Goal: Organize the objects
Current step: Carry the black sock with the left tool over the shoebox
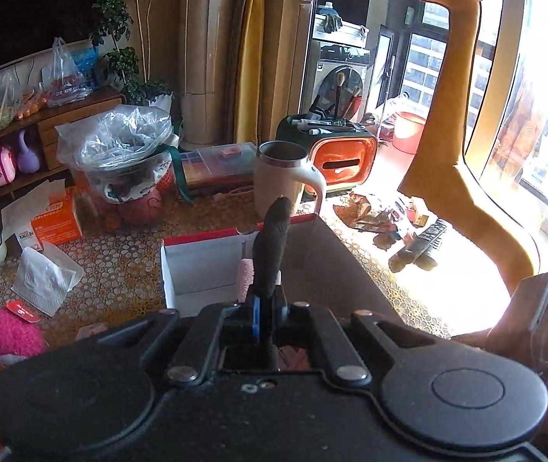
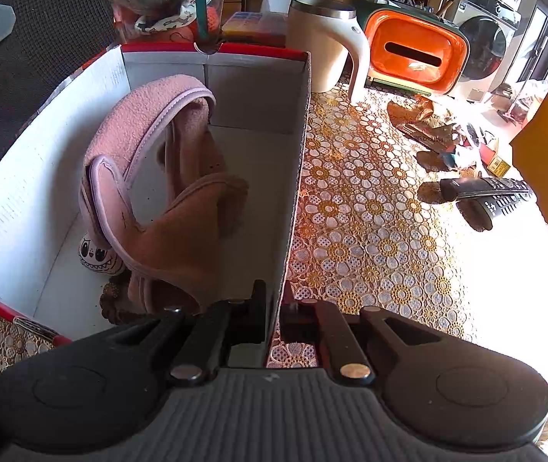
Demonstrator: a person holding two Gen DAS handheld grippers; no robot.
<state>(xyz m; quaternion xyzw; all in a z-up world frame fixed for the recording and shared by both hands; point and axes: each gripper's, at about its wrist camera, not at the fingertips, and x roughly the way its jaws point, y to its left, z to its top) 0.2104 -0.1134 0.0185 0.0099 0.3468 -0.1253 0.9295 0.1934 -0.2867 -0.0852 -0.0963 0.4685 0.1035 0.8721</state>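
Holding: the left gripper [image 1: 274, 227] is closed on a dark, narrow object [image 1: 272, 246] that stands up between its fingers (I cannot tell what the object is).
Left gripper place: above the near edge of the white box [image 1: 196, 265], with a beige mug [image 1: 279, 181] behind it.
Right gripper: the right gripper [image 2: 274, 308] is closed on the right wall of the same box [image 2: 293, 177], one finger inside and one finger outside.
Box content: a pink cloth [image 2: 166, 192] lies folded inside, and a small white toy with a drawn face [image 2: 98, 256] is at the bottom, partly under the cloth.
Counter: the counter [image 2: 370, 231] has a flower-pattern cover; two black remote controls [image 2: 481, 196] lie on it, well apart from the box.
Behind the mug: an orange case [image 2: 414, 57] stands near the mug.
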